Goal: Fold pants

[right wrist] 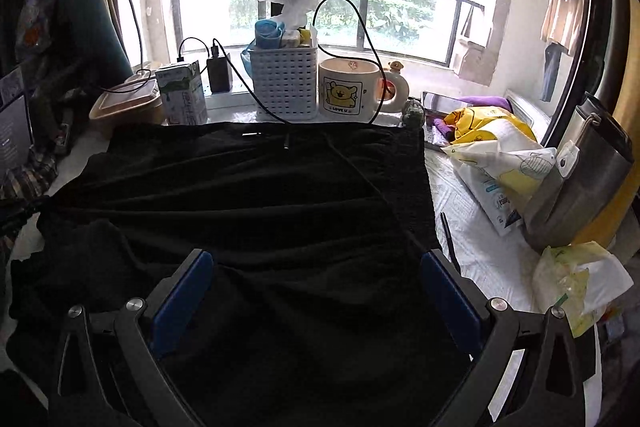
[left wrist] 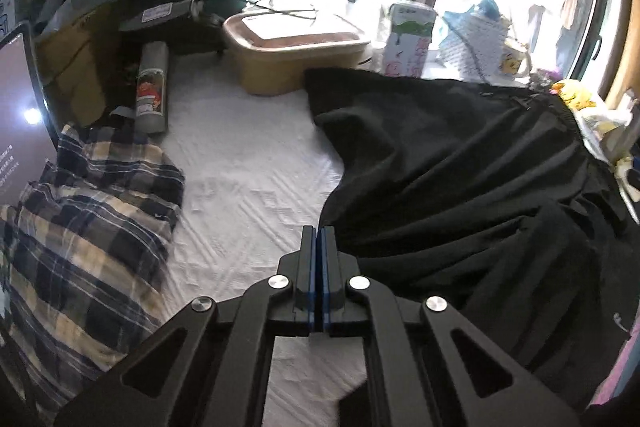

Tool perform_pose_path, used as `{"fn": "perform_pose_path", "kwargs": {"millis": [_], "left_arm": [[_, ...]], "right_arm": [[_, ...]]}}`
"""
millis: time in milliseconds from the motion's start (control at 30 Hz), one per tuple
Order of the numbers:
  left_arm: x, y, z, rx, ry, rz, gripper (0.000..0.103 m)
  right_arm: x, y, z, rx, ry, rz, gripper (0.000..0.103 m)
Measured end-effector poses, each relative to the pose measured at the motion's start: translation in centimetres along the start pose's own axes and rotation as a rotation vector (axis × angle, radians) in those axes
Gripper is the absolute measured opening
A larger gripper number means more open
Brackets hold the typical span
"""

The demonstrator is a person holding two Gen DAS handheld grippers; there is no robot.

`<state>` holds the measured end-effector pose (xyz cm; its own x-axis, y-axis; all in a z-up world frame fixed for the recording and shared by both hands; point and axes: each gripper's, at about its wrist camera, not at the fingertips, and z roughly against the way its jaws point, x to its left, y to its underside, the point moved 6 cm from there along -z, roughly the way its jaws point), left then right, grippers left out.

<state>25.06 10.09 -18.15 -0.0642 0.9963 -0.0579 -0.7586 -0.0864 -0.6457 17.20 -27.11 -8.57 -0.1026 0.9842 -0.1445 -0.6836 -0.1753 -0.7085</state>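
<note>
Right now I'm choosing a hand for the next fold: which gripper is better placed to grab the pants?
Probably right. The right gripper is open over the black pants; the left gripper is shut at their edge.

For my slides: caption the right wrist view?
Open right claw above crumpled black fabric pants on white bedding.

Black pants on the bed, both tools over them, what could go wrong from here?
1. The left tool is shut at the pants' edge with no cloth visibly between its pads; it may lift nothing.
2. A black cable trails from the sill onto the pants' far edge; lifting the cloth could tug it and upset the mug.
3. The right tool is open over rumpled cloth and may pinch several layers.
</note>
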Motion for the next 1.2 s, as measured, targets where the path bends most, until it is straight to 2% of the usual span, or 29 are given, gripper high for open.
{"fn": "perform_pose_path", "kwargs": {"millis": [167, 200, 233, 300, 400, 467, 600, 767, 800, 833, 867, 933, 1000, 1100, 1200], "left_arm": [[0.6, 0.3, 0.3, 0.031, 0.001, 0.032, 0.009], [0.7, 0.4, 1.0, 0.019, 0.0, 0.034, 0.021], [0.8, 0.5, 1.4, 0.011, 0.001, 0.037, 0.038], [0.9, 0.7, 2.7, -0.009, 0.02, 0.051, 0.049], [0.5, 1.8, 4.5, -0.008, 0.065, 0.058, 0.049], [-0.3, 2.7, 5.5, -0.006, 0.122, 0.049, 0.05], [-2.9, 5.0, 5.8, 0.023, 0.204, -0.024, 0.05], [-4.7, 6.4, 4.0, 0.042, 0.186, -0.083, 0.05], [-5.0, 6.3, 4.0, 0.03, 0.178, -0.1, 0.041], [-5.3, 6.3, 3.8, 0.034, 0.173, -0.121, 0.013], [-5.3, 6.2, 3.6, 0.034, 0.159, -0.138, 0.005], [-5.1, 5.9, 3.5, 0.037, 0.154, -0.149, 0.003], [-4.4, 5.4, 3.2, 0.033, 0.114, -0.15, 0.002], [-1.9, 4.2, 3.0, 0.022, 0.075, -0.102, 0.002], [-0.2, 2.7, 2.9, -0.007, 0.069, -0.071, 0.002]], "right_arm": [[-0.2, 1.0, 0.8, 0.005, 0.005, -0.009, 0.103], [-0.3, 1.2, 1.1, 0.004, 0.007, -0.01, 0.103], [-0.4, 1.4, 1.3, 0.004, 0.009, -0.012, 0.103], [-0.7, 1.8, 1.8, 0.003, 0.015, -0.018, 0.103], [-1.1, 2.5, 2.5, 0.002, 0.023, -0.033, 0.103], [-1.2, 3.0, 2.9, 0.0, 0.022, -0.044, 0.103], [-0.5, 4.1, 3.4, 0.005, 0.009, -0.042, 0.103], [0.3, 5.3, 3.7, 0.014, 0.0, -0.035, 0.103], [0.3, 5.4, 3.8, 0.014, 0.0, -0.037, 0.103], [0.3, 5.5, 3.9, 0.013, 0.0, -0.04, 0.103], [0.4, 5.6, 4.1, 0.013, 0.001, -0.043, 0.103], [0.3, 5.9, 4.2, 0.013, 0.005, -0.046, 0.103], [0.1, 6.2, 4.3, 0.013, 0.007, -0.054, 0.103], [-0.2, 6.5, 4.4, 0.016, 0.012, -0.06, 0.103], [-0.5, 6.7, 4.5, 0.018, 0.017, -0.065, 0.103]]}}
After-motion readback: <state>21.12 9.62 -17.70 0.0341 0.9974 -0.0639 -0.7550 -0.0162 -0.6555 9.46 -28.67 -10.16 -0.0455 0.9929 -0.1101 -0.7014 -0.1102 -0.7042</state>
